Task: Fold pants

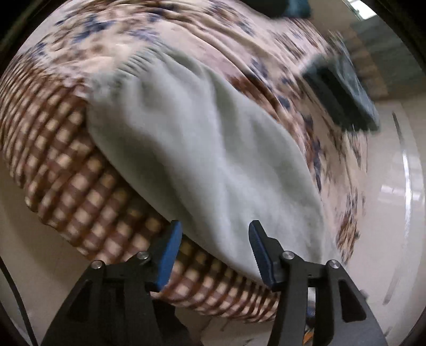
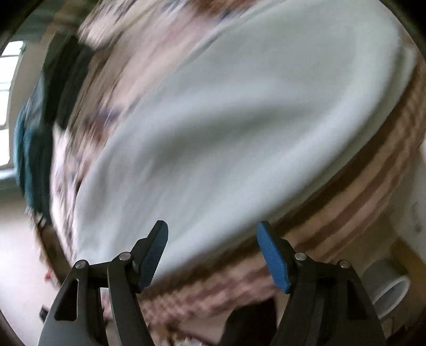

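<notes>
Pale grey-green pants (image 1: pixel 202 149) lie spread on bed's floral blanket (image 1: pixel 111 40), one side reaching checkered border (image 1: pixel 66 170) at bed edge. Ribbed cuff (image 1: pixel 138 62) toward far side. Left gripper (image 1: pixel 214 239) above near edge of pants, fingers apart, nothing between. Right gripper (image 2: pixel 211 239) over pants (image 2: pixel 239 119), fingers wide, empty. Dark teal clothes (image 1: pixel 343 93) near blanket's far corner.

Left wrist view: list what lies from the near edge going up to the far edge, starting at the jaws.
Left gripper with its jaws apart and nothing between them → checked blanket edge → pale grey pants → flowered bedcover → dark teal cloth at the very top.
</notes>
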Demonstrator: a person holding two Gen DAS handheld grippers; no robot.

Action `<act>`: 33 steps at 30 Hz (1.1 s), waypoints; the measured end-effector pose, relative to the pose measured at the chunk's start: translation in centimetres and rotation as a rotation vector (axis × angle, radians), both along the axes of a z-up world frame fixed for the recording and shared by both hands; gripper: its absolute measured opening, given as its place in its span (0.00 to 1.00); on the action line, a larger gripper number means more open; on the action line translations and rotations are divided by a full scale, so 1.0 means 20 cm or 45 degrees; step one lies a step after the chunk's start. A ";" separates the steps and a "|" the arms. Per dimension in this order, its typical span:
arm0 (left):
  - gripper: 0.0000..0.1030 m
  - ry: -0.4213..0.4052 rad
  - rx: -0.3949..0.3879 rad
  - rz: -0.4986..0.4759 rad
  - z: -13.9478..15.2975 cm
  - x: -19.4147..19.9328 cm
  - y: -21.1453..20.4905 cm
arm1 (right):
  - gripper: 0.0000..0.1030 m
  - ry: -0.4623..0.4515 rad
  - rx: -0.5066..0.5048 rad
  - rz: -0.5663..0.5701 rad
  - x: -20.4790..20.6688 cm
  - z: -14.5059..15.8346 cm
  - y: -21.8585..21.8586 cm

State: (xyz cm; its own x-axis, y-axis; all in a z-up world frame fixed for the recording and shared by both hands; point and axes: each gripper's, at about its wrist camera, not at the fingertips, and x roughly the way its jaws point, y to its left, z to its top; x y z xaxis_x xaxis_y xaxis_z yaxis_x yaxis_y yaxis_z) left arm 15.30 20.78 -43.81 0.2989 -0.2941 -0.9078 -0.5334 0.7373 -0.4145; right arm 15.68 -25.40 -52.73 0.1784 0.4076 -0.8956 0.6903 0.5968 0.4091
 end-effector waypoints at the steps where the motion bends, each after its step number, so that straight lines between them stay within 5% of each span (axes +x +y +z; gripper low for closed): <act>1: 0.49 -0.009 0.007 0.046 0.00 0.01 0.09 | 0.70 0.011 0.090 0.009 0.01 -0.03 0.13; 6: 0.50 0.014 -0.012 0.215 -0.08 0.17 0.56 | 0.70 0.064 0.392 0.014 0.05 -0.20 0.71; 11: 0.50 0.082 -0.071 0.155 -0.26 0.42 0.72 | 0.64 -0.027 0.482 -0.072 0.12 -0.25 1.01; 15: 0.47 0.036 -0.056 0.033 -0.31 0.56 0.70 | 0.42 -0.047 0.432 -0.090 0.16 -0.28 1.10; 20: 0.20 -0.106 0.057 -0.295 -0.17 0.67 0.52 | 0.24 -0.037 0.383 -0.094 0.19 -0.31 1.10; 23: 0.21 -0.044 -0.020 -0.375 -0.24 0.69 0.50 | 0.22 -0.028 0.373 -0.084 0.20 -0.31 1.10; 25: 0.34 0.007 -0.095 -0.410 -0.33 0.71 0.52 | 0.23 -0.014 0.382 -0.075 0.19 -0.31 1.08; 27: 0.35 0.040 -0.189 -0.397 -0.42 0.72 0.57 | 0.27 0.036 0.401 -0.082 0.20 -0.35 1.09; 30: 0.32 0.027 -0.266 -0.369 -0.46 0.72 0.61 | 0.27 0.057 0.440 -0.114 0.18 -0.38 1.09; 33: 0.14 -0.002 -0.289 -0.416 -0.40 0.71 0.58 | 0.25 0.019 0.424 -0.085 0.19 -0.36 1.09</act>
State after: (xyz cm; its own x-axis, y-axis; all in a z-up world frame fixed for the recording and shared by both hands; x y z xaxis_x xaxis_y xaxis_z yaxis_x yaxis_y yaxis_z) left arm 29.56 32.34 -51.86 0.1579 -0.5668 -0.8086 -0.2853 0.7578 -0.5869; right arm 19.46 -3.65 -59.83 0.2026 0.6659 -0.7180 0.7306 0.3854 0.5636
